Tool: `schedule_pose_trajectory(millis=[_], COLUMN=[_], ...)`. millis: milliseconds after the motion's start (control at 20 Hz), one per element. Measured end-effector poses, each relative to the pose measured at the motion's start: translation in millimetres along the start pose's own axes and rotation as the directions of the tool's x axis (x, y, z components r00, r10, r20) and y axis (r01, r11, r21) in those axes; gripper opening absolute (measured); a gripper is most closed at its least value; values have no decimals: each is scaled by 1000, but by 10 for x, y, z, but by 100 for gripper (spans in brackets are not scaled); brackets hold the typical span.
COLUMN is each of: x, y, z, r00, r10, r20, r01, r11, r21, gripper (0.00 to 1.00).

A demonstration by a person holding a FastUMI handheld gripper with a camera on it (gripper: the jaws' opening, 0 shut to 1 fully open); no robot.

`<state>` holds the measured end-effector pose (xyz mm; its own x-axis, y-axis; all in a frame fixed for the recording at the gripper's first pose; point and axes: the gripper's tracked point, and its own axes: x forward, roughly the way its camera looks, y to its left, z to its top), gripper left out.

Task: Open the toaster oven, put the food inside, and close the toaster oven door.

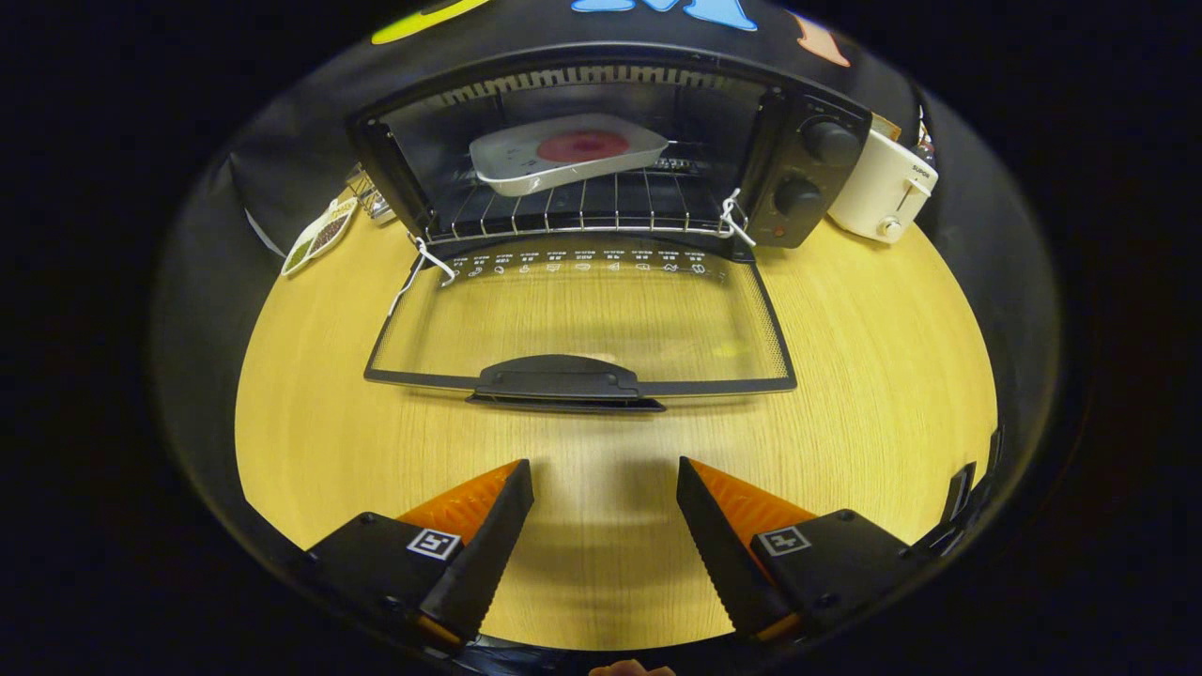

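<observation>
The toaster oven (610, 150) stands at the far side of the wooden table (873, 376) with its glass door (582, 324) folded flat toward the fingers. The food, a white tray (563, 155) with a red centre, sits on the rack (582, 211) inside. The gripper (606, 474) hangs spread and empty, just short of the door handle (563, 380). Closing seems the step left: the fingers should slip under the handle's middle and swing it up evenly, so the door does not twist
</observation>
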<state>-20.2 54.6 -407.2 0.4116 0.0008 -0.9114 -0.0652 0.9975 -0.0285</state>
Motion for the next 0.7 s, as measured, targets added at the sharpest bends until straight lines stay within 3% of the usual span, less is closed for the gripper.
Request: schedule_pose_trajectory(millis=[700], x=[259], y=[27], z=[223], r00=[999], r10=[-34], r20=[-25], r01=[34], r11=[999], r21=[33], gripper=[98])
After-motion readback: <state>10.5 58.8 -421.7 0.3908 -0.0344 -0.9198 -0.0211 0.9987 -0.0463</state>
